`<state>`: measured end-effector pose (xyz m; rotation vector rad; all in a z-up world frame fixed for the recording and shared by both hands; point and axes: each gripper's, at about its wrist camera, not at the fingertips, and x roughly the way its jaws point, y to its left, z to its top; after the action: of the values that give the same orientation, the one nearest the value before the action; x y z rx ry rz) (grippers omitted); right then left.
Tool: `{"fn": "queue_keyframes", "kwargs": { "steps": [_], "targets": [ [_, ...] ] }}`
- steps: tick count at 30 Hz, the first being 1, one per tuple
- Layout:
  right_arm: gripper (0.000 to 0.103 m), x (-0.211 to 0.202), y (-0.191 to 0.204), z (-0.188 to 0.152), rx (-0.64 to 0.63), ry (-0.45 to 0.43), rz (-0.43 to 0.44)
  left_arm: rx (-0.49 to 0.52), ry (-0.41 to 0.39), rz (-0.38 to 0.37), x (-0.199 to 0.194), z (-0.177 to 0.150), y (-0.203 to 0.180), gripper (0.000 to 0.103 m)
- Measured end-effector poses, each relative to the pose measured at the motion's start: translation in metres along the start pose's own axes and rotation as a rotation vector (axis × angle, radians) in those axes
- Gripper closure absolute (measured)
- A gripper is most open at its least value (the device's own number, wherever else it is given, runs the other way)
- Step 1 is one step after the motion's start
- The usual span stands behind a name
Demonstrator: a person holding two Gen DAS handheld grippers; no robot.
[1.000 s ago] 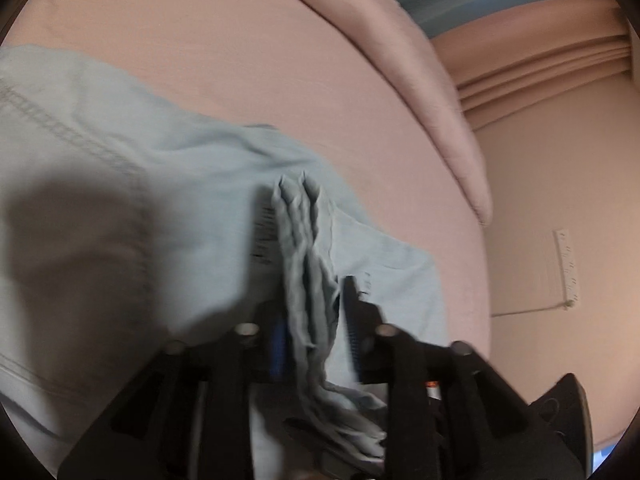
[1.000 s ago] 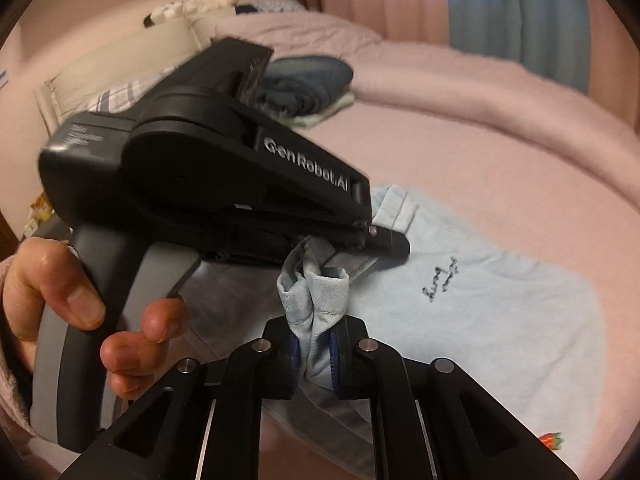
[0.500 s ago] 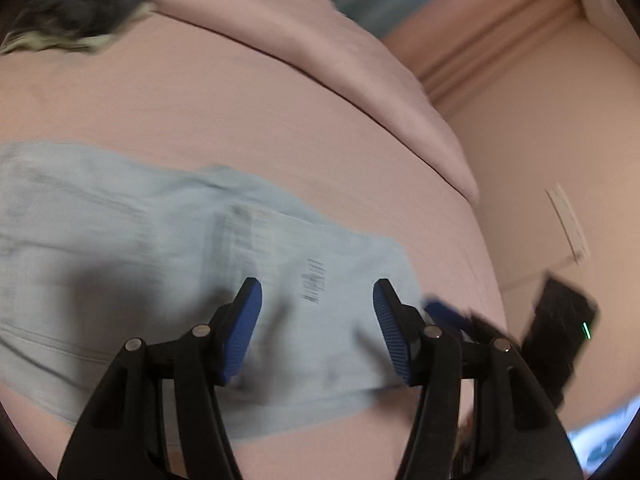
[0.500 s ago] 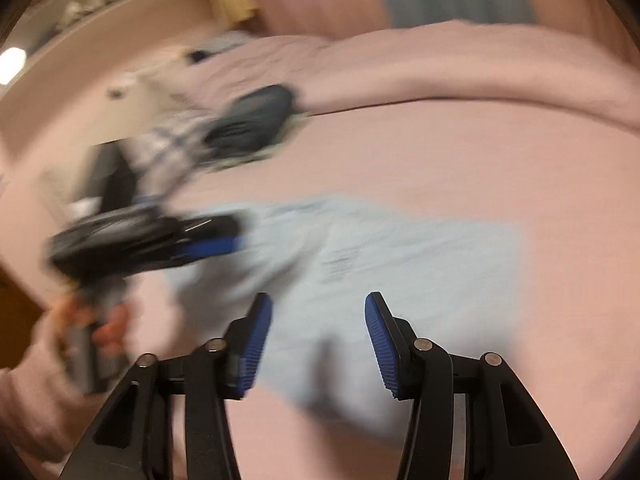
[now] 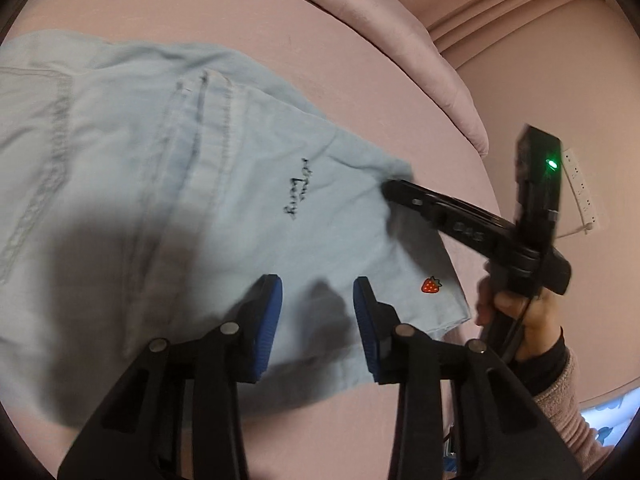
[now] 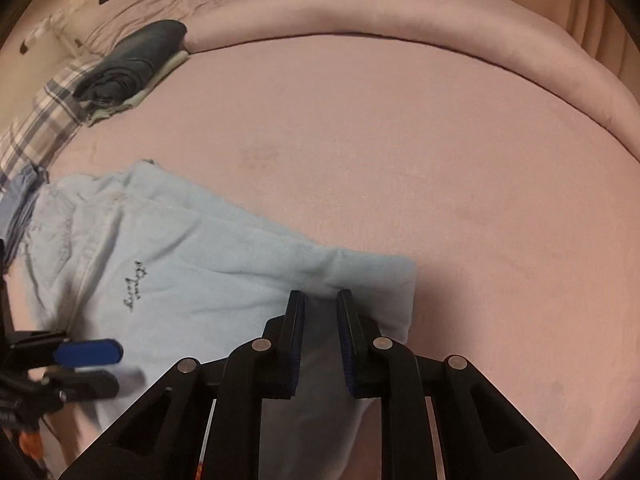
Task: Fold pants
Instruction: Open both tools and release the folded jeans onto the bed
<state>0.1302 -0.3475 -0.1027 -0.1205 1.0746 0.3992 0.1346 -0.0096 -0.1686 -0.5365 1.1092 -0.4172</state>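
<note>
Light blue pants [image 5: 200, 200] lie spread flat on the pink bed [image 5: 320, 60], with dark script [image 5: 298, 190] and a small strawberry patch [image 5: 431, 285] facing up. My left gripper [image 5: 318, 308] hovers at the near edge, its blue pads closing over flat cloth without visibly pinching it. It also shows at the left of the right wrist view, left gripper [image 6: 88, 368]. My right gripper [image 6: 320, 316] is closing on the pants [image 6: 200, 272] at their right corner, where cloth fills the gap and creases run from the jaws. In the left wrist view the right gripper [image 5: 394, 192] touches that corner, held by a hand [image 5: 520, 308].
A rolled pink duvet [image 6: 400, 12] rims the far side of the bed. A stack of folded dark clothes [image 6: 132, 60] sits at the back left beside a plaid pillow [image 6: 44, 120]. A power strip [image 5: 580, 184] hangs on the wall past the bed's edge.
Both grippers let go of the bunched cloth they held together and opened. They moved apart, the right one to the pants' right corner. Both have narrowed again, and the pants now lie flat.
</note>
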Motion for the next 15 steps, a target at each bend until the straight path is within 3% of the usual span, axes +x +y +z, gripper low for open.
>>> {"fn": "queue_keyframes", "kwargs": {
  "steps": [4, 8, 10, 11, 12, 15],
  "targets": [
    [0.083, -0.048, 0.012, -0.029, -0.024, -0.084, 0.087, -0.01, -0.028, 0.027, -0.014, -0.002, 0.008, 0.064],
    [0.083, -0.056, 0.03, -0.07, -0.097, -0.035, 0.115, -0.034, -0.049, 0.014, -0.015, -0.003, 0.015, 0.064],
    [0.083, -0.047, 0.032, -0.097, -0.116, 0.02, 0.076, -0.045, -0.057, 0.0, -0.012, -0.004, 0.02, 0.065],
    [0.083, -0.044, 0.031, -0.109, -0.118, 0.005, 0.078, -0.048, -0.062, -0.001, -0.012, -0.005, 0.022, 0.065],
    [0.083, -0.042, 0.034, -0.11, -0.114, -0.037, 0.09, -0.057, -0.073, -0.006, -0.015, -0.009, 0.025, 0.065],
    [0.083, -0.046, 0.02, -0.103, -0.027, -0.004, 0.137, -0.05, -0.093, 0.006, -0.024, -0.013, 0.026, 0.065]
  ]
}}
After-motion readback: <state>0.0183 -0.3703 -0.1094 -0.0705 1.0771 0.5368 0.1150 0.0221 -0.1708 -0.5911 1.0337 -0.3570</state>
